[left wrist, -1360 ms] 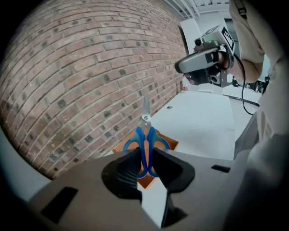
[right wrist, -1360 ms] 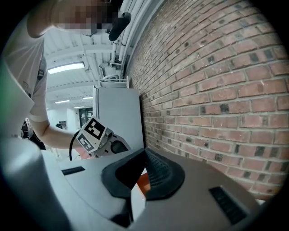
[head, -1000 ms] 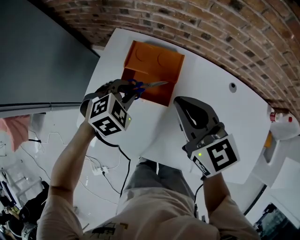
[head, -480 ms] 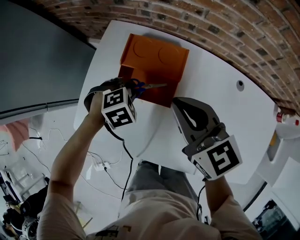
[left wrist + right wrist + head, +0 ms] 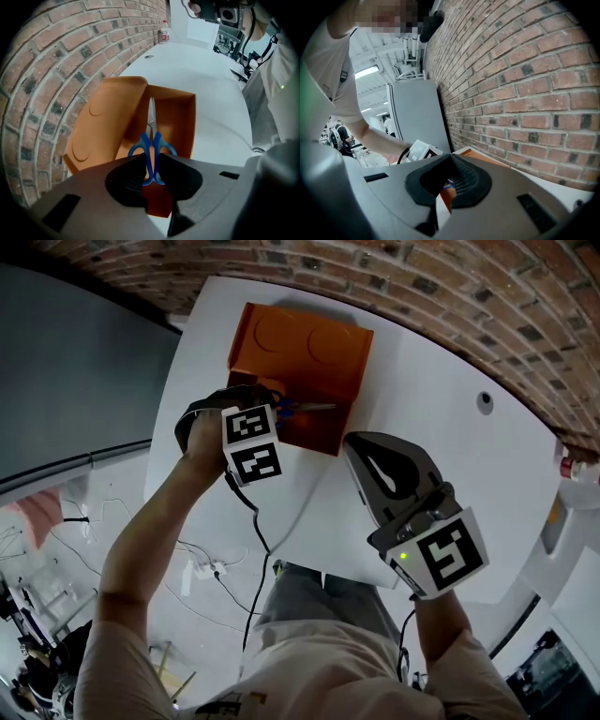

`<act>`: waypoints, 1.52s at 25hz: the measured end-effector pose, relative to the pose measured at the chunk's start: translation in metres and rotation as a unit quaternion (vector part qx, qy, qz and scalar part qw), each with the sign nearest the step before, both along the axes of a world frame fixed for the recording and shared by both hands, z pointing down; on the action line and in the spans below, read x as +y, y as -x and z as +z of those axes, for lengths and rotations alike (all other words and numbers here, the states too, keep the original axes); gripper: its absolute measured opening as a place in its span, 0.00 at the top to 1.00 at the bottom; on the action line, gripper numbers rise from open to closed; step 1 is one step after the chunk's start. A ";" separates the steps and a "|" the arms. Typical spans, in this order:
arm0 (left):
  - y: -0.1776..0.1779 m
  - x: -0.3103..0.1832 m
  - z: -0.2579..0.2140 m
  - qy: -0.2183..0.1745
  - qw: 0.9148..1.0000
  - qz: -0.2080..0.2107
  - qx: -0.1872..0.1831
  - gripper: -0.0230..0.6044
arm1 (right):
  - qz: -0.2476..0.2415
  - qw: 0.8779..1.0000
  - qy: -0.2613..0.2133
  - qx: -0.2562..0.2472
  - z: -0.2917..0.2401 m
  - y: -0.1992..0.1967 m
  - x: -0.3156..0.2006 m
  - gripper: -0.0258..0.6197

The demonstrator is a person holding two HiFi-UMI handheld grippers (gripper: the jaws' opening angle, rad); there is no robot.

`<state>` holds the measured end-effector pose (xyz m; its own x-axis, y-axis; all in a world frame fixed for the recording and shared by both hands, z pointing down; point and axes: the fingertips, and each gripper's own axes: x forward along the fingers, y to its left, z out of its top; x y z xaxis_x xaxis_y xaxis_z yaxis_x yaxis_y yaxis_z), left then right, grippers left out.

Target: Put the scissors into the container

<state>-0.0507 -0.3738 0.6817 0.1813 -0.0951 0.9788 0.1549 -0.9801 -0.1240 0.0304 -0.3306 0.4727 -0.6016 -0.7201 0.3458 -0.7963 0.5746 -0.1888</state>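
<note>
Blue-handled scissors (image 5: 151, 136) hang in my left gripper (image 5: 151, 161), which is shut on their handles and points steeply down. The blades reach forward over the open orange container (image 5: 180, 119), whose lid (image 5: 101, 126) stands folded back toward the brick wall. From the head view the scissors (image 5: 305, 408) show level above the container (image 5: 319, 427), with the left gripper (image 5: 272, 409) at its near left edge. My right gripper (image 5: 361, 442) hovers over the white table just right of the container, jaws together and empty. Between its jaws (image 5: 449, 161) only a sliver of the orange container (image 5: 447, 197) shows.
The white table (image 5: 422, 427) runs along a brick wall (image 5: 450, 287) and has a small round hole (image 5: 485, 401) at the right. A bottle (image 5: 572, 467) stands at the far right edge. A black cable (image 5: 248, 512) trails from the left gripper off the table's near edge.
My left gripper has sunk toward the container and tipped further downward, the scissors still in it. The right gripper has dropped a little beside the container.
</note>
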 end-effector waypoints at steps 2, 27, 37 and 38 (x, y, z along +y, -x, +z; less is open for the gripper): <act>-0.002 0.002 0.007 0.007 1.000 0.006 -0.014 0.83 | 0.003 1.000 0.004 -0.001 0.003 -0.003 0.000 0.95; -0.003 0.001 0.033 0.022 0.997 -0.010 -0.073 0.78 | 0.012 0.999 0.036 -0.018 0.016 -0.025 0.012 0.95; -0.010 -0.003 -0.032 -0.012 0.995 -0.092 0.021 0.78 | 0.016 1.000 0.005 -0.023 -0.020 -0.023 0.010 0.95; -0.011 -0.003 -0.041 -0.020 0.994 -0.099 0.034 0.78 | 0.016 1.000 0.001 -0.023 -0.027 -0.022 0.010 0.95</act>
<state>-0.0396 -0.3766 0.6406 0.2210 -0.1730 0.9598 -0.0498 -0.9849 -0.1661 0.0524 -0.3203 0.4461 -0.5931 -0.7394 0.3185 -0.8051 0.5480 -0.2269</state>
